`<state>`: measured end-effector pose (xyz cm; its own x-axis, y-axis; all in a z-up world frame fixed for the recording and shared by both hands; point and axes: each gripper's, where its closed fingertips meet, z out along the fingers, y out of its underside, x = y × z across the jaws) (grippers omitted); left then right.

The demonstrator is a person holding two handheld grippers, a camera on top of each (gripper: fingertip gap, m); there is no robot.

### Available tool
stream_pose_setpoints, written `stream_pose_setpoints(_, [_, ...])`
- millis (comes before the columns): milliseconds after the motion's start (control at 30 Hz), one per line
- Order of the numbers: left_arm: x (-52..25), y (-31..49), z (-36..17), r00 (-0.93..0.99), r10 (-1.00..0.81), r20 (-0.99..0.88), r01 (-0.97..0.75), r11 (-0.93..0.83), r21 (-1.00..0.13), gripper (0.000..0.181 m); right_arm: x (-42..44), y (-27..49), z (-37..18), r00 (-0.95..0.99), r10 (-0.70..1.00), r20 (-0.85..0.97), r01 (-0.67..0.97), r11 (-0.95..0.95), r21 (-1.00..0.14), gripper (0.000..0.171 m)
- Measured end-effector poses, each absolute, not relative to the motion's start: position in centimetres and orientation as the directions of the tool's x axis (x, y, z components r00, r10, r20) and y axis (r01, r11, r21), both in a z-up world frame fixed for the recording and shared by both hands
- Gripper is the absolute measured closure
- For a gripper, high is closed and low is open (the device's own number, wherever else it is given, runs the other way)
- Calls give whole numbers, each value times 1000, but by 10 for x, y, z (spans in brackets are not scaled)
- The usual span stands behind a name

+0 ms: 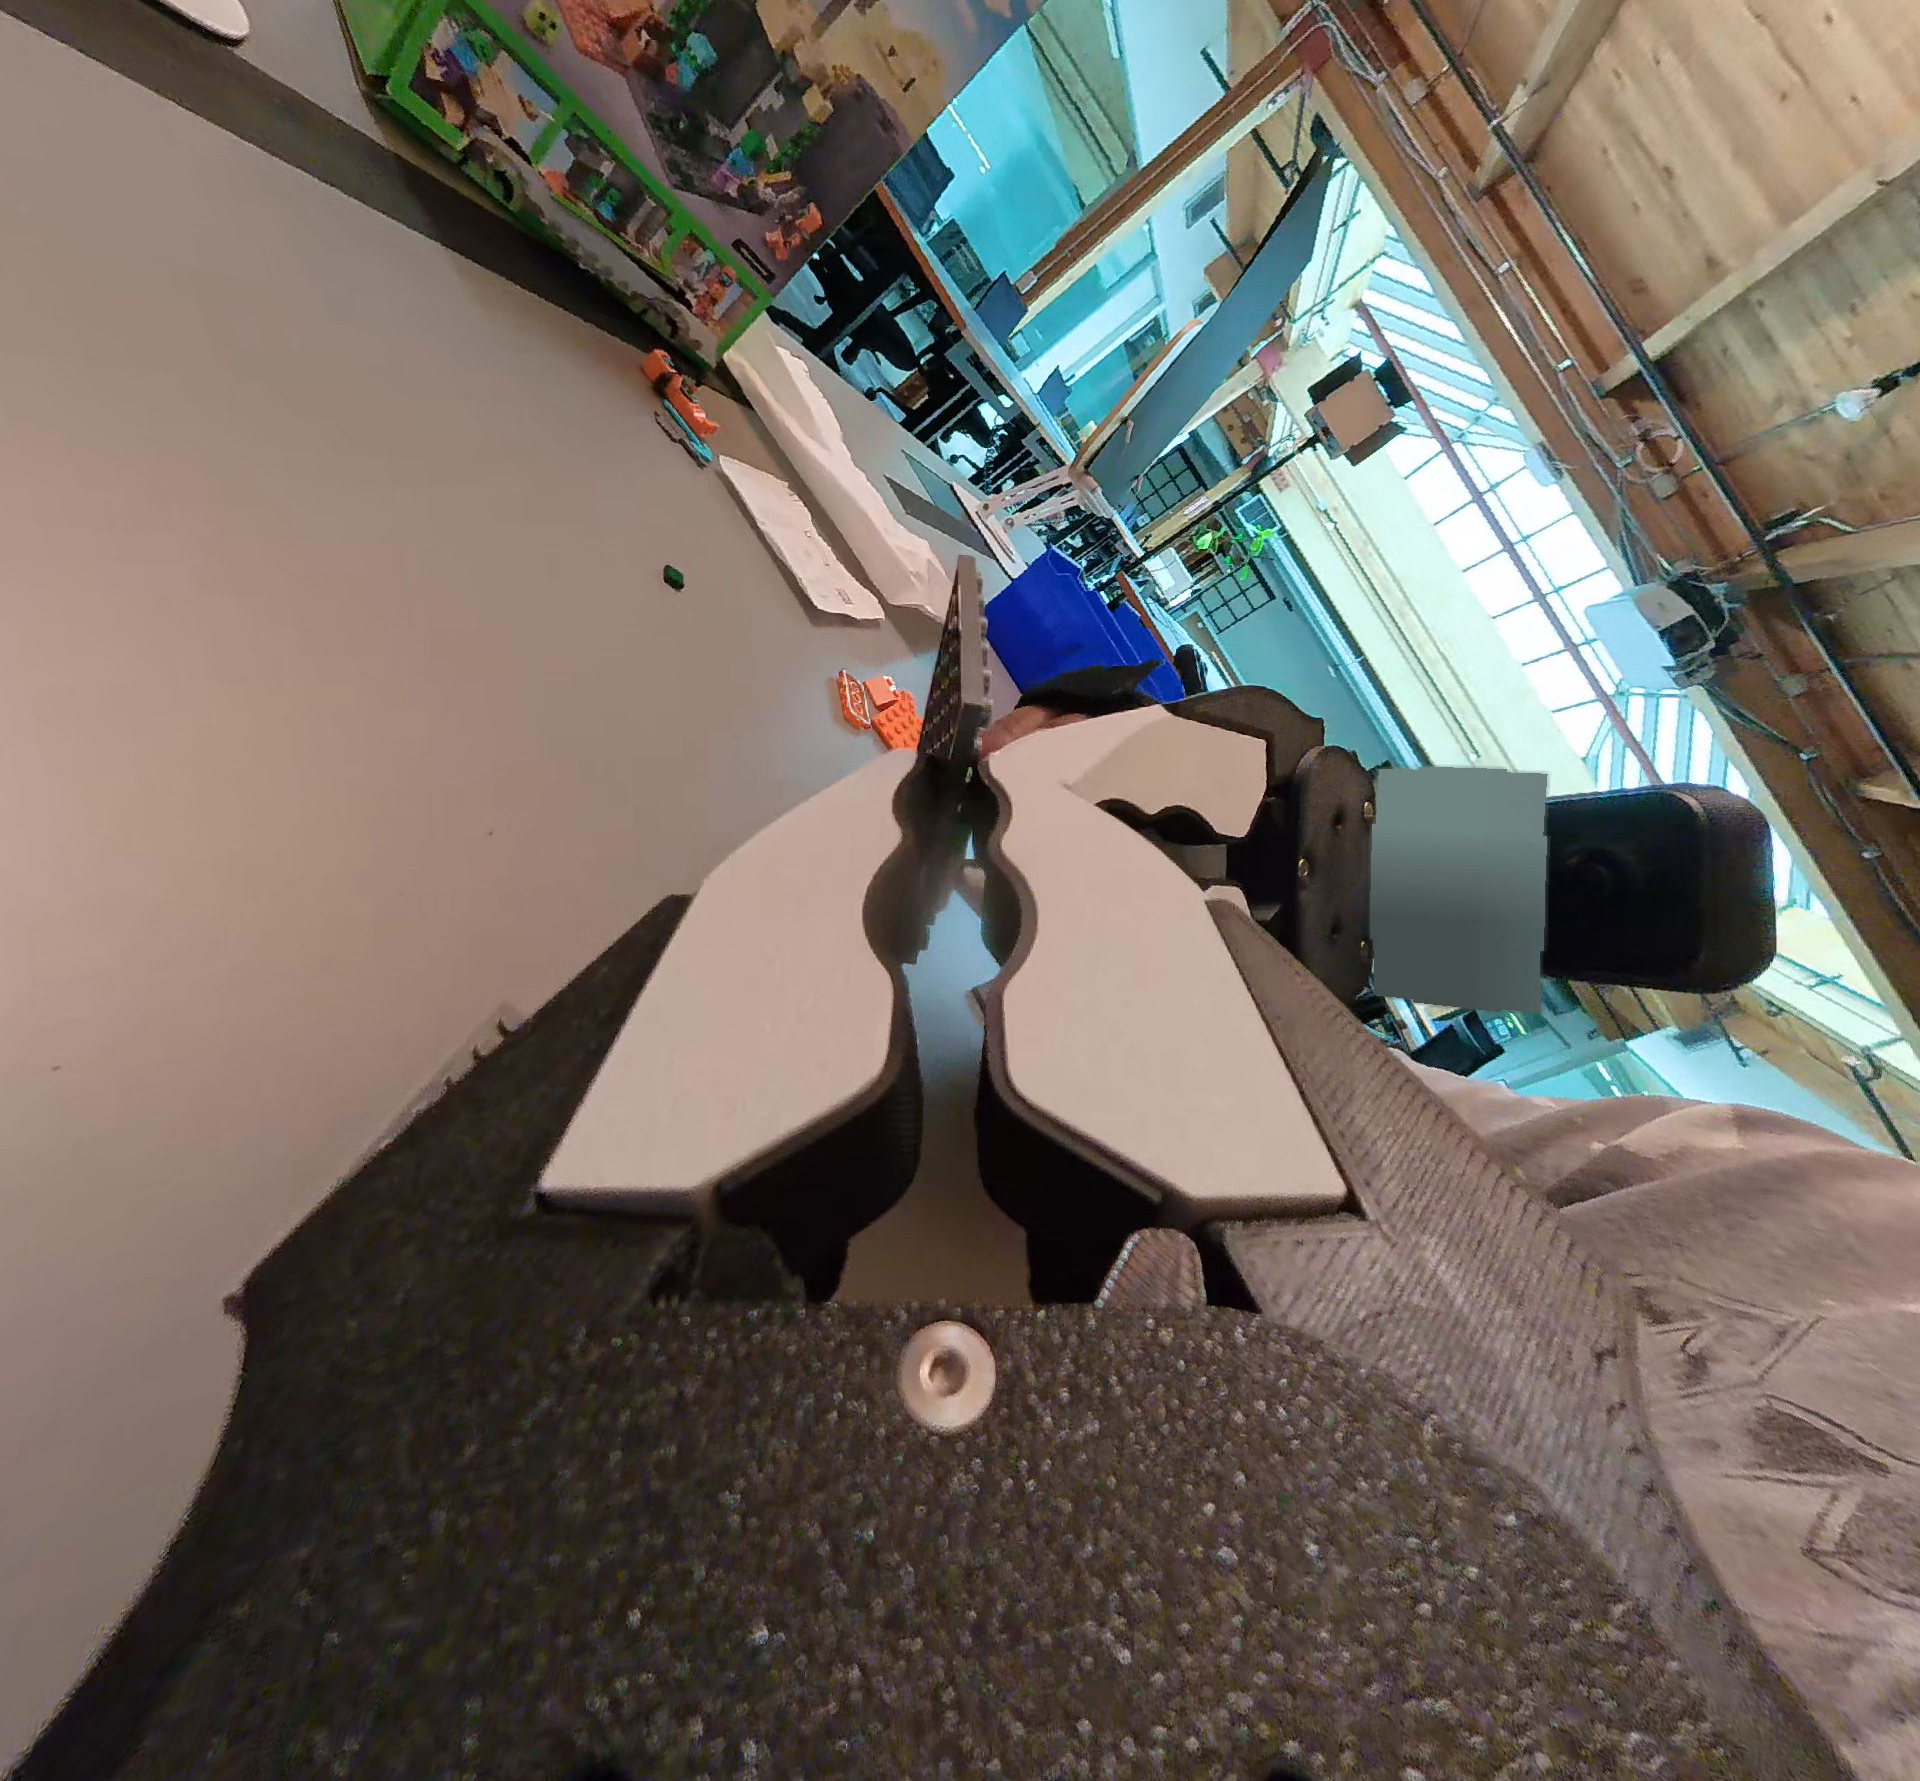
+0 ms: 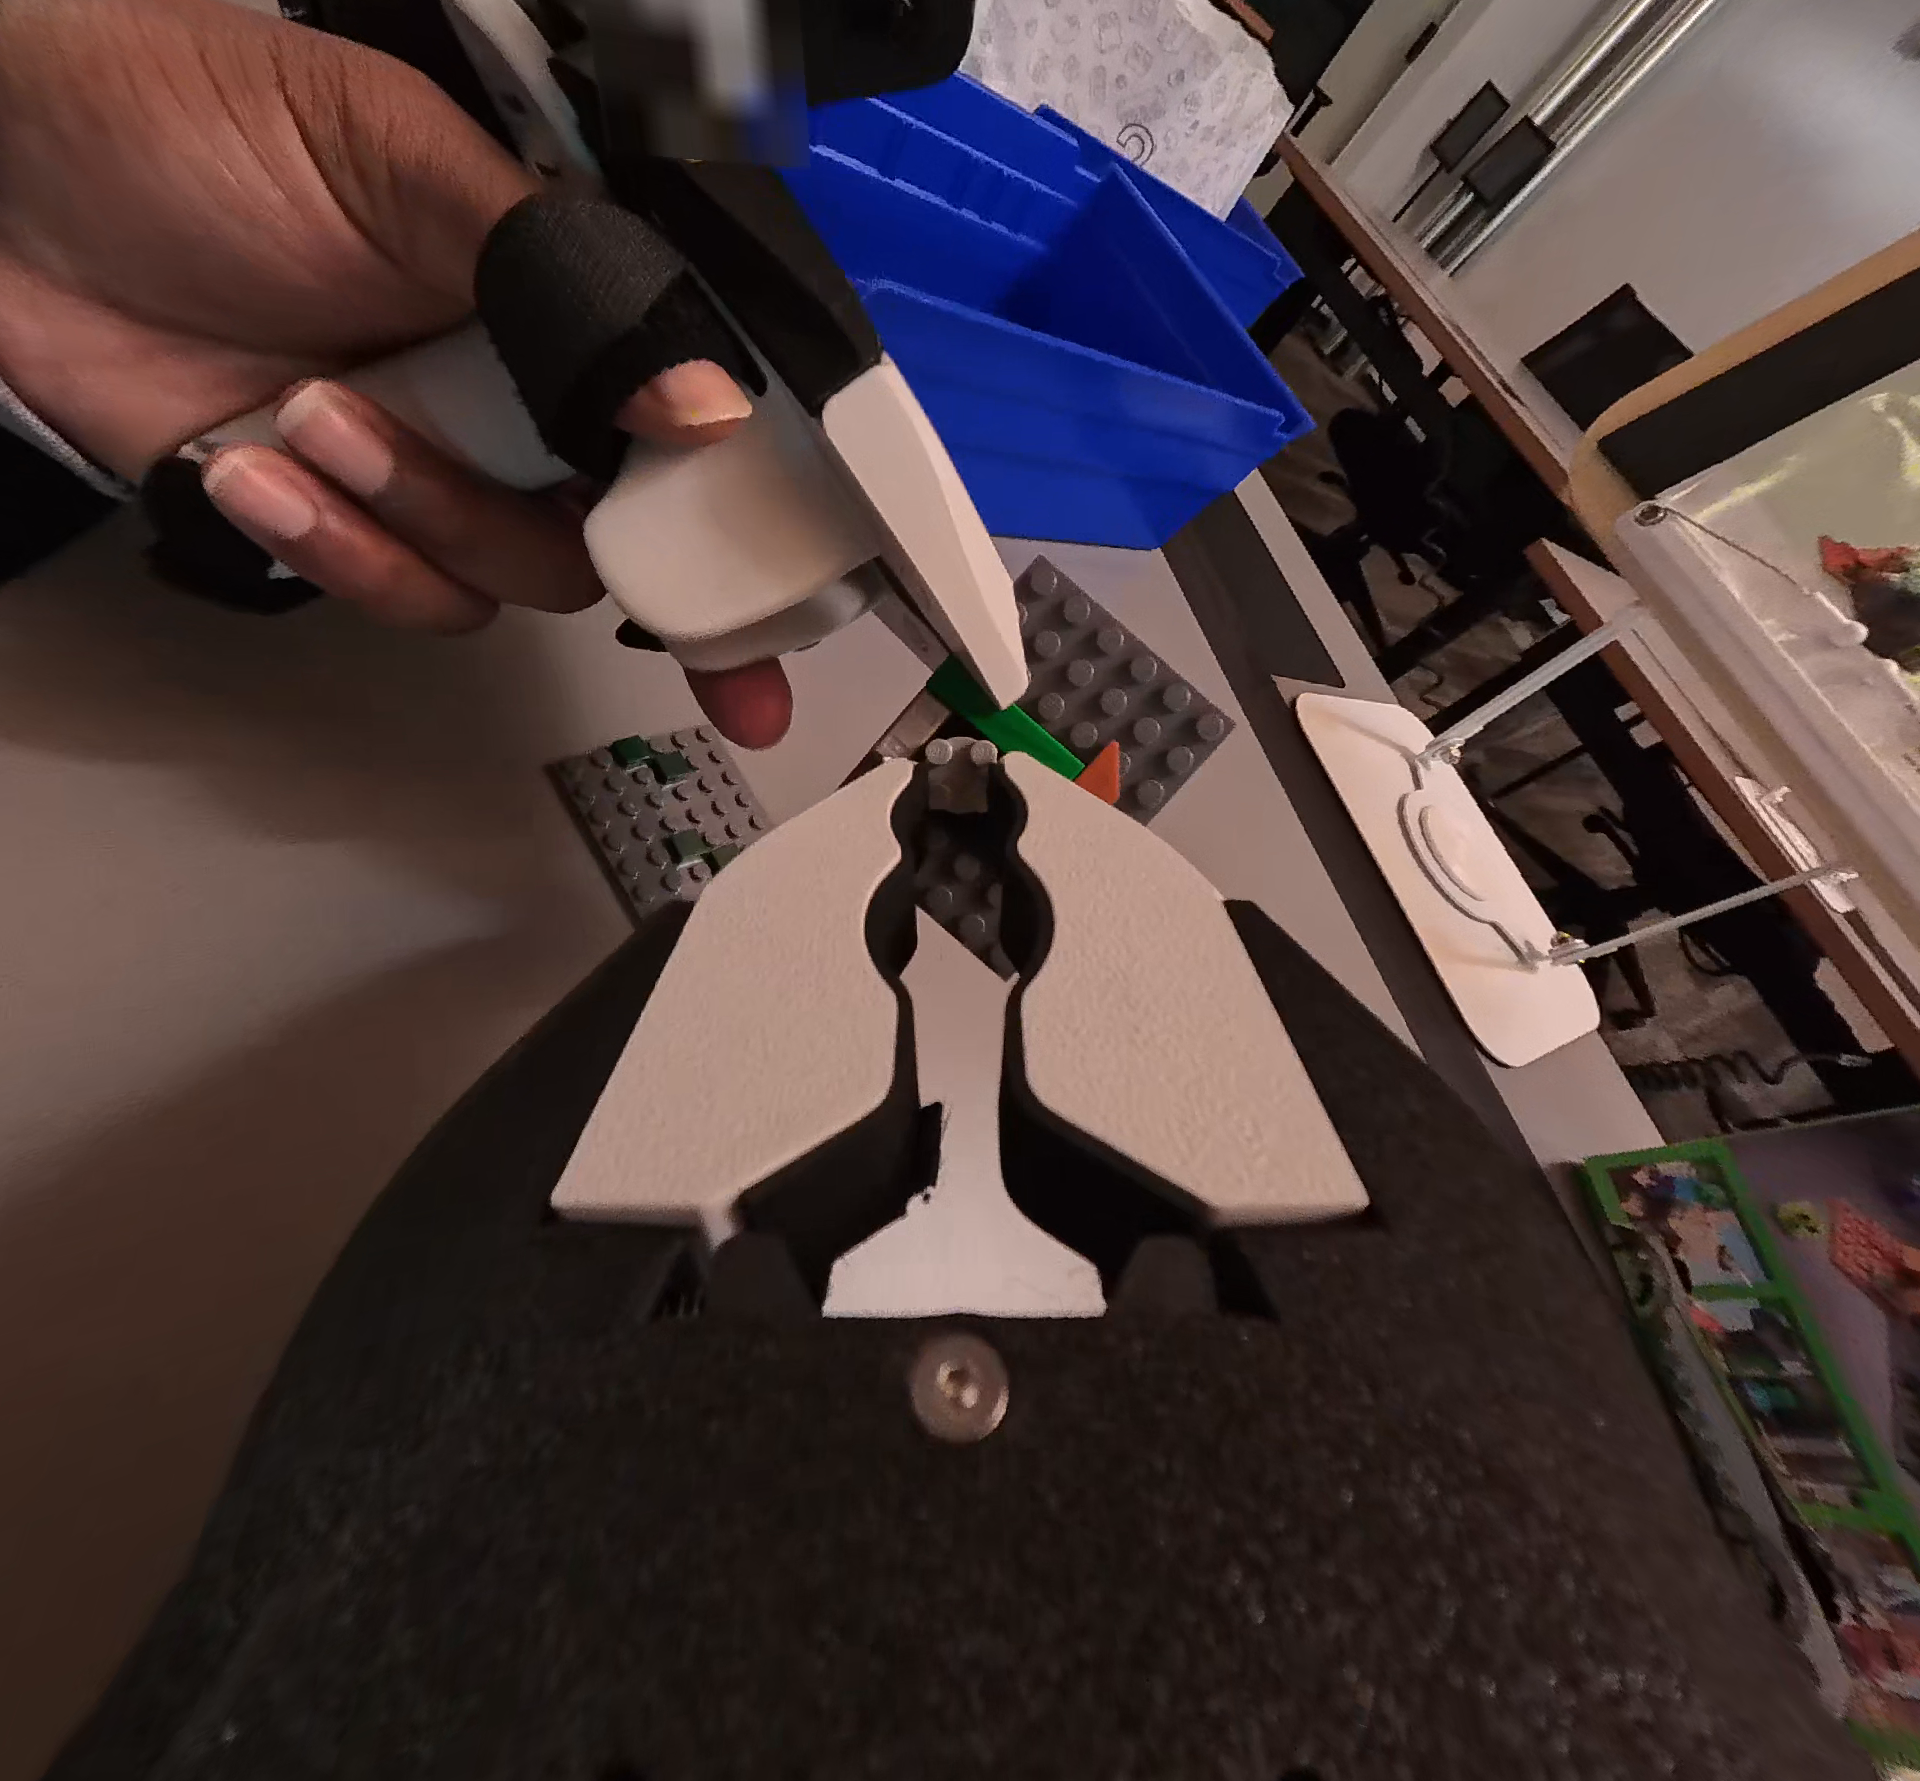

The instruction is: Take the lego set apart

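In the left wrist view my left gripper (image 1: 975, 773) is shut on a dark grey studded Lego plate (image 1: 958, 682), seen edge-on and sticking up past the fingertips. The right gripper (image 1: 1174, 775) is close beside it on the right. In the right wrist view my right gripper (image 2: 961, 781) is shut on a small grey brick (image 2: 958, 775) on that grey plate (image 2: 1127, 682). The left gripper (image 2: 987, 687), held by a hand, comes in from the upper left and touches a green piece (image 2: 1023, 729) with an orange tip (image 2: 1101, 770).
A second grey plate with green tiles (image 2: 655, 822) lies on the table. Blue bins (image 2: 1039, 360) stand behind. Loose orange pieces (image 1: 878, 708), a small green piece (image 1: 674, 575), paper sheets (image 1: 800, 536) and the set's box (image 1: 623, 69) are on the table. A white stand base (image 2: 1444, 884) is at the right. Less than 4 cm separates the two grippers' tips.
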<state>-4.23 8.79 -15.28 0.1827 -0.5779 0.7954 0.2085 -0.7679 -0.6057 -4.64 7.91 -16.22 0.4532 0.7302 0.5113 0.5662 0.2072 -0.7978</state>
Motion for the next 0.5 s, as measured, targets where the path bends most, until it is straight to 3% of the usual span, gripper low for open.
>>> stream_pose_setpoints(233, [-47, 87, -140, 158, -606, 779, 227, -746, -626, 172, -45, 77, -172, 447, 754, 482, 569, 176, -803, 158])
stream_pose_setpoints(300, [-44, 81, -137, 208, -667, 715, 191, -689, -699, 175, -48, 72, -147, 504, 699, 507, 469, 271, -840, 168])
stream_pose_setpoints(500, [-48, 83, -126, 179, -664, 726, 238, -686, -687, 175, -45, 75, -135, 486, 700, 523, 505, 263, -822, 156])
